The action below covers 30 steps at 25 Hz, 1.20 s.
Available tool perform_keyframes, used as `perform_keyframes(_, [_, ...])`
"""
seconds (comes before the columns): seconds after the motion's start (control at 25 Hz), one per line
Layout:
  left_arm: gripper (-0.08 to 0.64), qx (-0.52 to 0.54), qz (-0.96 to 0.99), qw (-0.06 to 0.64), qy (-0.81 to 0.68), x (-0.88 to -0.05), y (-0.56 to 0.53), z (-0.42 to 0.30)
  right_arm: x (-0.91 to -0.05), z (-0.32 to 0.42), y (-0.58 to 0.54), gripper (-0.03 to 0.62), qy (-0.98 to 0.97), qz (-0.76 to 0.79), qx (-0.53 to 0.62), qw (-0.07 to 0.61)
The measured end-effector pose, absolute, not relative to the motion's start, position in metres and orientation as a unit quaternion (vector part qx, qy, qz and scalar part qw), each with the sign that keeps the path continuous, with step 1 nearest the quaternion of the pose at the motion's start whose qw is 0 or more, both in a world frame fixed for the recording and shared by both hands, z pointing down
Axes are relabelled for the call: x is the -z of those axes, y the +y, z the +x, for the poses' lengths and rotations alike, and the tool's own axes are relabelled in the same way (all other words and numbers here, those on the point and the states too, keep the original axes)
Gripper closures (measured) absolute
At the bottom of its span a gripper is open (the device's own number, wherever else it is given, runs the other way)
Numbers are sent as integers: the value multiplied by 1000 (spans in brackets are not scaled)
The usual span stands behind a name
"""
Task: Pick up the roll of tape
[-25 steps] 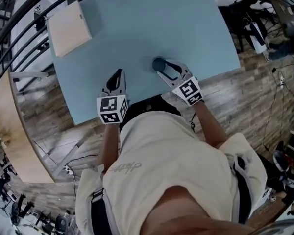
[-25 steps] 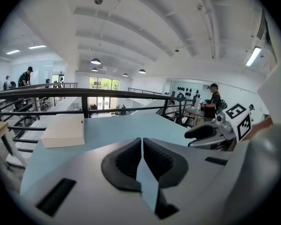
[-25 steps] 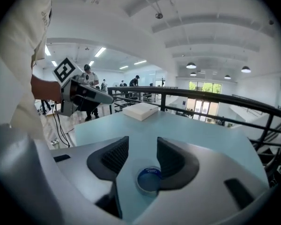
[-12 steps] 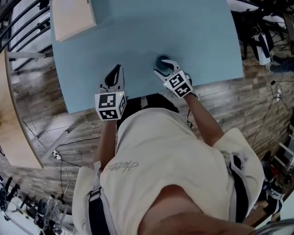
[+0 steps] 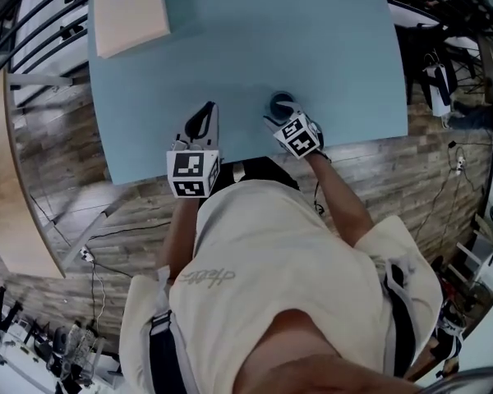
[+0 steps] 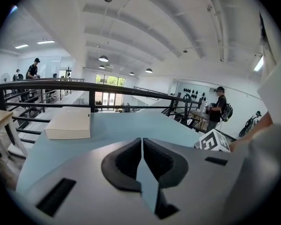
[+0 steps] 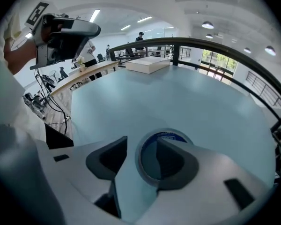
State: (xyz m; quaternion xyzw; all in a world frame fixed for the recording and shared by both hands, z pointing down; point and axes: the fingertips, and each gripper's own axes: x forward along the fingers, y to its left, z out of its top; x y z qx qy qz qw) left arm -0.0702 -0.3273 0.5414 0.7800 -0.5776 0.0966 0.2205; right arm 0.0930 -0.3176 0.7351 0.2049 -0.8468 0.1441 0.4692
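Observation:
The roll of tape lies flat on the light blue table, near its front edge; it is grey with a blue core label. My right gripper points steeply down over it. In the right gripper view the roll sits at the jaws: one finger stands inside the roll's hole, the other outside its rim with a gap. Those jaws are opening and do not press on the roll. My left gripper hovers to the roll's left, shut on nothing.
A flat beige box lies at the table's far left corner, also in the gripper views. A black railing runs behind the table. Wooden floor lies along the front edge. People stand far off.
My right gripper has dropped and tipped steeply down over the roll, which now sits at its jaws. The left gripper has barely shifted.

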Motion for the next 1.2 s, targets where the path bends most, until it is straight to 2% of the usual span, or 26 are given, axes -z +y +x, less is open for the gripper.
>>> perform_keyframes(0.24, [531,-94,790,241,-556,-555,-326,-67,-748,89,-313,387,-823,190,-139,517])
perform_keyframes(0.44, [531,-97,798,230,-548,-552,-329,-72,-755,90,-313,390,-804,194,-157,540])
perform_keyframes(0.84, [531,-98,798,230,-548,-557,-330,-91,-765,93,-316,446,-779,208,-165,568])
perform_keyframes(1.0, [531,-96,795,231,-552,-558,-330,-97,-767,96,-318,492,-771,209,-154,582])
perform_keyframes(1.2, [529,-96,796,227,-553,-554,-330,-100,-766,96,-316,502,-767,206,-154,587])
